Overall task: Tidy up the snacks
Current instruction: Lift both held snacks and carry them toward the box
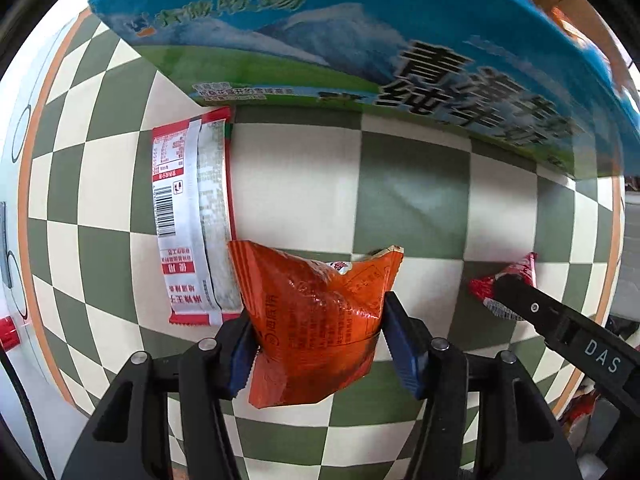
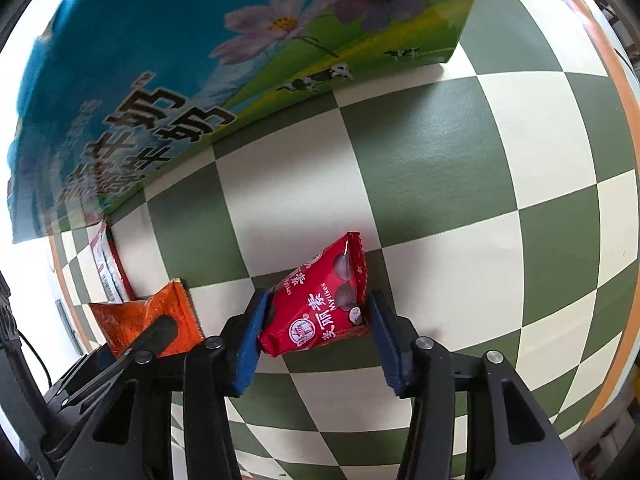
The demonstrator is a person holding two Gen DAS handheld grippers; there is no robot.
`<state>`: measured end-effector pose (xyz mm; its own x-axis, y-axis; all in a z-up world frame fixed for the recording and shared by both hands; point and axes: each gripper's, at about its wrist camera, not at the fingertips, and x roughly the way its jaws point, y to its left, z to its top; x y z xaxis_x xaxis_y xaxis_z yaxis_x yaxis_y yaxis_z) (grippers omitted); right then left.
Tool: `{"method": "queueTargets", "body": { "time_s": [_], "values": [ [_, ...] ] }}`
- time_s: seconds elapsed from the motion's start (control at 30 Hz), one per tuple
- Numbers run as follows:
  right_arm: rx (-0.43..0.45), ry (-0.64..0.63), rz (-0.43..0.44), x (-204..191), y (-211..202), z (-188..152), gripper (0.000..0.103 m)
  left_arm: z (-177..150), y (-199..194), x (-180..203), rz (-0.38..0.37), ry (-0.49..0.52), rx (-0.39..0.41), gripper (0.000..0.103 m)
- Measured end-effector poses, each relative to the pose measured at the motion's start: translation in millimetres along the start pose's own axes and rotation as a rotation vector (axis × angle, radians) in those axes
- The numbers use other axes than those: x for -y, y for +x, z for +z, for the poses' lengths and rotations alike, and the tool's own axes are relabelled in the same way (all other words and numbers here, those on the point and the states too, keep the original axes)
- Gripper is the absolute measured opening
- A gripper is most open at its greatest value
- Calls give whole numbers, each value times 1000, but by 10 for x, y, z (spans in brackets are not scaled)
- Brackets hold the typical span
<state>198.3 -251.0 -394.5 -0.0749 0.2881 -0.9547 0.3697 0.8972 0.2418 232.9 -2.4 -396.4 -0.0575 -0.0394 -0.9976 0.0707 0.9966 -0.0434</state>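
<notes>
In the left wrist view, my left gripper points down and is shut on a crinkled orange snack packet, with both blue pads pressed into its sides. In the right wrist view, my right gripper is shut on a small red candy packet that stands tilted on the checkered cloth. Each view also catches the other hand: the red packet at the right, the orange packet at the lower left. A flat red-and-silver packet lies beside the orange one.
A large blue milk carton box stands along the far side of the green-and-cream cloth. The same box fills the upper left of the right wrist view. An orange band edges the cloth, and a white surface lies beyond it.
</notes>
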Motion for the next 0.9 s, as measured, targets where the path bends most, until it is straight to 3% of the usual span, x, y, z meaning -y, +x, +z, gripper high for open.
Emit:
{"method": "queueTargets", "body": {
  "time_s": [0.1,0.5,0.63,0.9],
  "values": [
    [13,-19,18,-21,-59,-77,45,-48,-140,52,-5,13,19,55],
    [49,-59,150,27,-530,-358,43,-89,-1168,98,-40,51,178,55],
    [98,-87,218,-49,-933,-358,43,59,-1618,107,-62,74,237,55],
    [209,-168,320,-508,-1721,-40,43,675,-1987,28,-42,74,289,55]
  ]
}}
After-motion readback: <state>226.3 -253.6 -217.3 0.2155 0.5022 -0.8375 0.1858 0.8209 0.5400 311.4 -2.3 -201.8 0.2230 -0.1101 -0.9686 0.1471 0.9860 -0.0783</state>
